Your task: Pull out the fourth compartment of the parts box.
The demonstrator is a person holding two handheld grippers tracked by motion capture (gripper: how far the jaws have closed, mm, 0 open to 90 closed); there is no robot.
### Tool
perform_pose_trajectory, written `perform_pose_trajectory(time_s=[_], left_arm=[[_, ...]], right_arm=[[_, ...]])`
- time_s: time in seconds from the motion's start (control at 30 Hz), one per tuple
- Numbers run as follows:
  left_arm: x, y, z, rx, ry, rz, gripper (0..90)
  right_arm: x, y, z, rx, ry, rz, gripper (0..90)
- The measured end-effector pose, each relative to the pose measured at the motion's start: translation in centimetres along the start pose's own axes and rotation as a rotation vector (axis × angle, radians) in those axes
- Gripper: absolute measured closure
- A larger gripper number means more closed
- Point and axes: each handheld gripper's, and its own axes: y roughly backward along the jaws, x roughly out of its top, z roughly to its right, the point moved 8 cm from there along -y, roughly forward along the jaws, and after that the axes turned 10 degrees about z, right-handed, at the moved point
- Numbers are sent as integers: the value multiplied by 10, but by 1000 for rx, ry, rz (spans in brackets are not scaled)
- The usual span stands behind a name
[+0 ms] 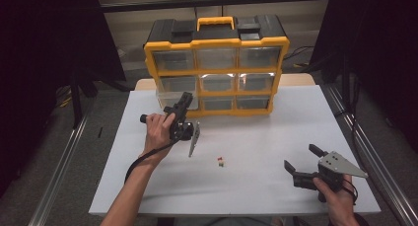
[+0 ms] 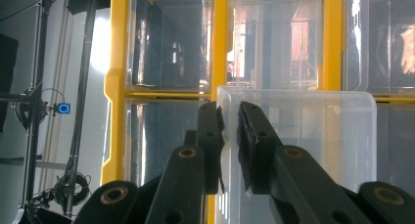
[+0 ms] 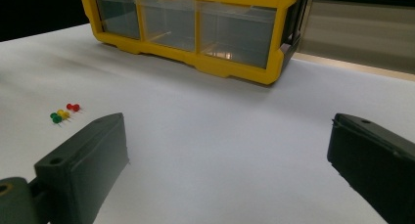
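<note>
A yellow and black drawer cabinet with clear drawers stands at the back of the white table. One clear drawer at its lower left sticks out of its slot. My left gripper is shut on that drawer's front wall; in the left gripper view the clear drawer has its edge pinched between the jaws of the left gripper. Three small push pins, red, yellow and green, lie mid-table. My right gripper rests open near the front right with nothing between its jaws. In its own view the right gripper has the push pins to its left.
The cabinet takes up the table's far edge. Dark curtains and metal rails flank the table on both sides. White tabletop stretches between the pins and the right gripper.
</note>
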Motion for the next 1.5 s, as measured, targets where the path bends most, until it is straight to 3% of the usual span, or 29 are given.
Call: perform_pose_trajectory(time_s=[0.83,1.2,1.27,1.4,1.5], left_arm=[[5,8,3,-15,-12,11,803],[4,8,3,-18,3,11,799],[3,10,2,-28,-14,-2,797],[3,8,2,-23,29,17,782],[3,8,2,-23,60,16,709]], right_arm=[[0,1,0,2,1,1,14],[0,0,0,5,4,2,14],[0,0,0,6,4,2,14],[0,1,0,3,0,0,14],[0,1,0,5,2,1,14]])
